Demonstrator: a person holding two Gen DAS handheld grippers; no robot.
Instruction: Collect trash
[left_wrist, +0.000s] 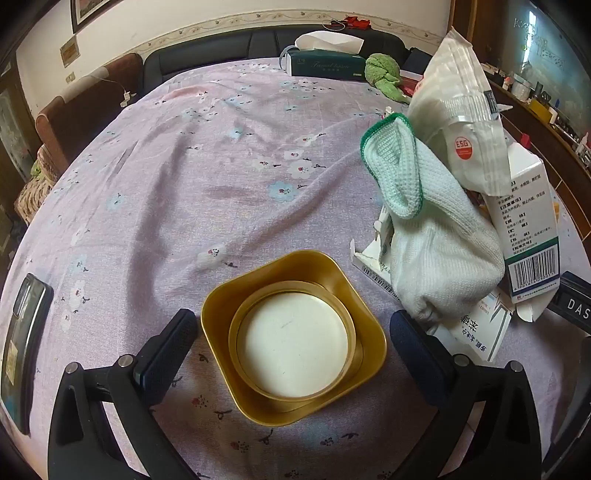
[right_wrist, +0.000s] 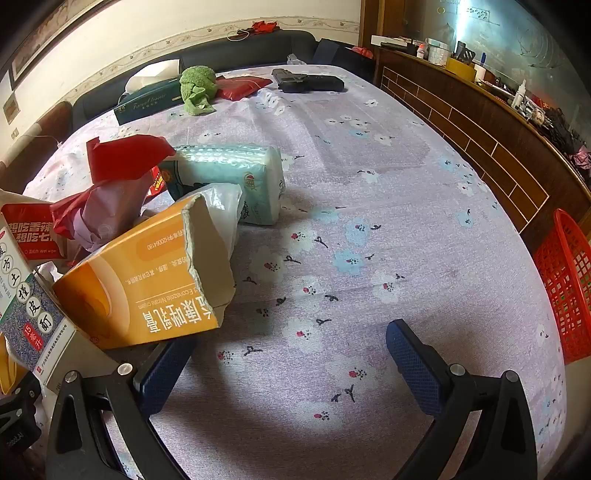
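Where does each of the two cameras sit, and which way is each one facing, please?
Left wrist: on the left gripper, looking forward and down at the gold tin between its open fingers; trash pile to the right.
Right wrist: on the right gripper, facing the bare tablecloth between open fingers, orange box to the left.
Shared: the green cloth and tissue box.
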